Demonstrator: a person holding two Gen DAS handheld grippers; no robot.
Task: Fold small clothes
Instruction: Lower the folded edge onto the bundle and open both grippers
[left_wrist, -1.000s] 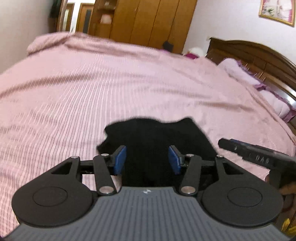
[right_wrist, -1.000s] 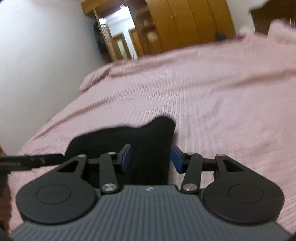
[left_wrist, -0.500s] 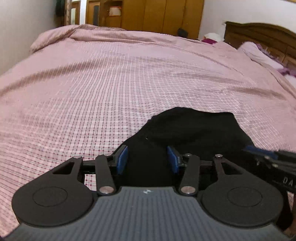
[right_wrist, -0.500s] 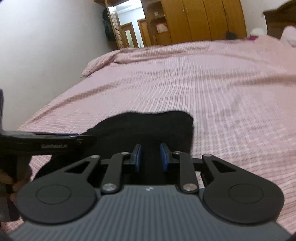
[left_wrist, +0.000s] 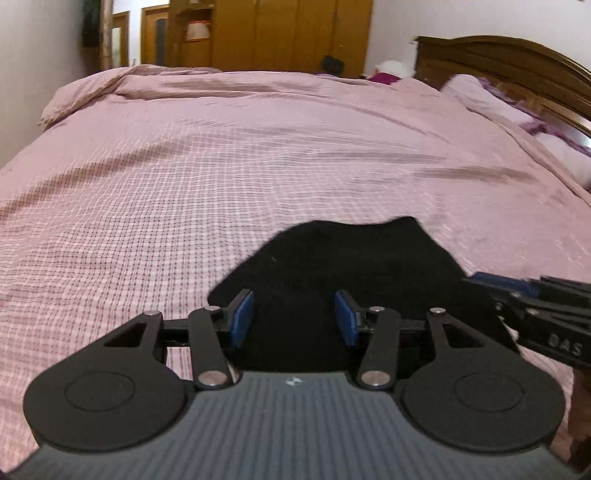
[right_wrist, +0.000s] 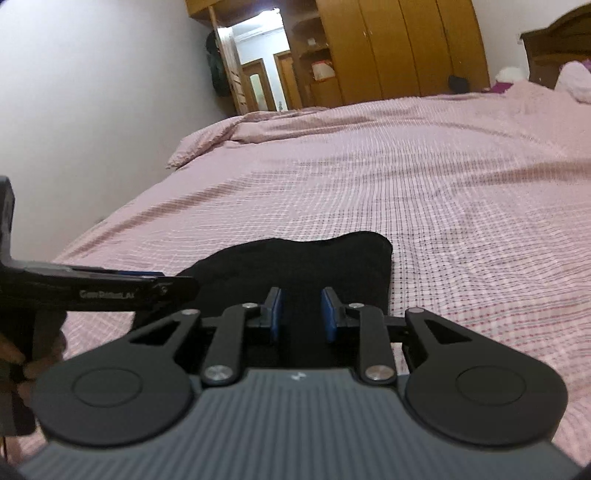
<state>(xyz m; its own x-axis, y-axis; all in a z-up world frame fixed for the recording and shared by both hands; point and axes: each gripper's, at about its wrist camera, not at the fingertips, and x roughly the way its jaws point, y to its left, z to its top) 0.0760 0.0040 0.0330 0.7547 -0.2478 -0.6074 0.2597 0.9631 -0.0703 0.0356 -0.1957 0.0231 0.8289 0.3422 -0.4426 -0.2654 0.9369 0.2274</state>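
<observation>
Left gripper (left_wrist: 294, 317) jaws spread wide over the black cloth (left_wrist: 343, 266). Right gripper (right_wrist: 302, 314) jaws partly apart, cloth between them; pinch unclear. Cloth lies on the pink bed (left_wrist: 221, 166). Gripper sides read "DAS" and "GenRobot.AI".

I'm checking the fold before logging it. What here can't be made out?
- Garment near edge: left wrist view, hidden behind the left gripper.
- Same edge, right wrist view: hidden behind the right gripper, so grip contact is unclear.
- Garment type and fold lines: plain black, no detail.
- Bed near edge: cut off in both views.
</observation>
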